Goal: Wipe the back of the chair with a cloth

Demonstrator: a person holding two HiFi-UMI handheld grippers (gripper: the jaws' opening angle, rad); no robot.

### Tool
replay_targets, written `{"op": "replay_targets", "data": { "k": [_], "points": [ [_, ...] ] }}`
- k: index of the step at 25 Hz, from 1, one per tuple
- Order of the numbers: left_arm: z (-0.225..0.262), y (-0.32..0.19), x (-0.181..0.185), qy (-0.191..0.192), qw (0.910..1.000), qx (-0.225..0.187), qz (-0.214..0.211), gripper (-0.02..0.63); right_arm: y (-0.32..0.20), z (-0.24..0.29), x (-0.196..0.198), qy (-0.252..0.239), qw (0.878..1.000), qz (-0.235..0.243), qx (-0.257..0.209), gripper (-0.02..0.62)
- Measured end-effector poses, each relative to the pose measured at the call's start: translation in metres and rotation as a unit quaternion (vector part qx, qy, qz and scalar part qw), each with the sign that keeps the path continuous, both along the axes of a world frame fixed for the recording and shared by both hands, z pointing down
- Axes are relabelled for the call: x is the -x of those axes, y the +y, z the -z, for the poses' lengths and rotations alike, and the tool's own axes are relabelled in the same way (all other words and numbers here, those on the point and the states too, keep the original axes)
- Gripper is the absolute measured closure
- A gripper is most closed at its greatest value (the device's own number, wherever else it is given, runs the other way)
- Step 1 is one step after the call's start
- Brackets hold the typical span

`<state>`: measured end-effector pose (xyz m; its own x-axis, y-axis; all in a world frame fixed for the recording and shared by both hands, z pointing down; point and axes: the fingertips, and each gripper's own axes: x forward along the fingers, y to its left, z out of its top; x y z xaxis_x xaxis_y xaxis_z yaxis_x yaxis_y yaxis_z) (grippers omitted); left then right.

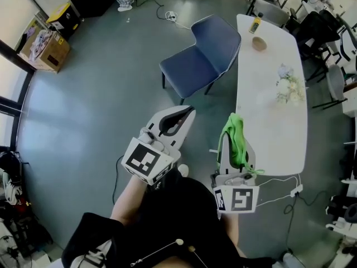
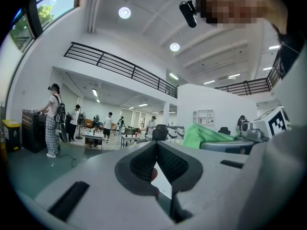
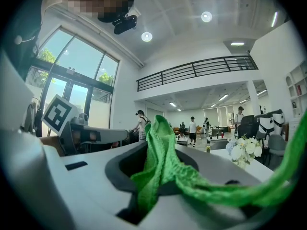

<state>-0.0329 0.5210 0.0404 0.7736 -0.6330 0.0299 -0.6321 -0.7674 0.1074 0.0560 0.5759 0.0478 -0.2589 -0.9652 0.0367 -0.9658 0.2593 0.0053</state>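
The blue chair [image 1: 202, 56] stands on the grey floor beside the white table [image 1: 271, 88], its back toward the table. My right gripper [image 1: 232, 128] is shut on a green cloth [image 1: 236, 140], which drapes over its jaws just left of the table's edge; in the right gripper view the green cloth [image 3: 160, 164] fills the gap between the jaws. My left gripper [image 1: 184, 114] is shut with nothing in it, held in the air below the chair's seat. In the left gripper view its jaws [image 2: 156, 150] meet, and the cloth [image 2: 206, 134] shows to the right.
On the table lie white flowers [image 1: 289, 86], a brown roll [image 1: 259, 43] and a small bottle [image 1: 255, 24]. A cardboard box [image 1: 47, 48] sits at far left. Cables run over the floor [image 1: 167, 14]. Several people stand deep in the hall [image 2: 53, 119].
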Motion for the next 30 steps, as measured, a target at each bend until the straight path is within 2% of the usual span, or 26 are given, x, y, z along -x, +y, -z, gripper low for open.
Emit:
{"op": "replay_targets", "data": {
  "k": [21,30],
  "points": [
    [-0.006,-0.163,0.033,0.014,0.9992,0.014,-0.034,0.604,-0.167,-0.011,0.053,0.053,0.998,-0.010,0.024,0.552],
    [-0.013,-0.208,0.025,0.014,0.9987,0.034,-0.035,0.604,-0.215,-0.015,0.043,0.048,0.998,-0.010,0.034,0.552]
  ]
}}
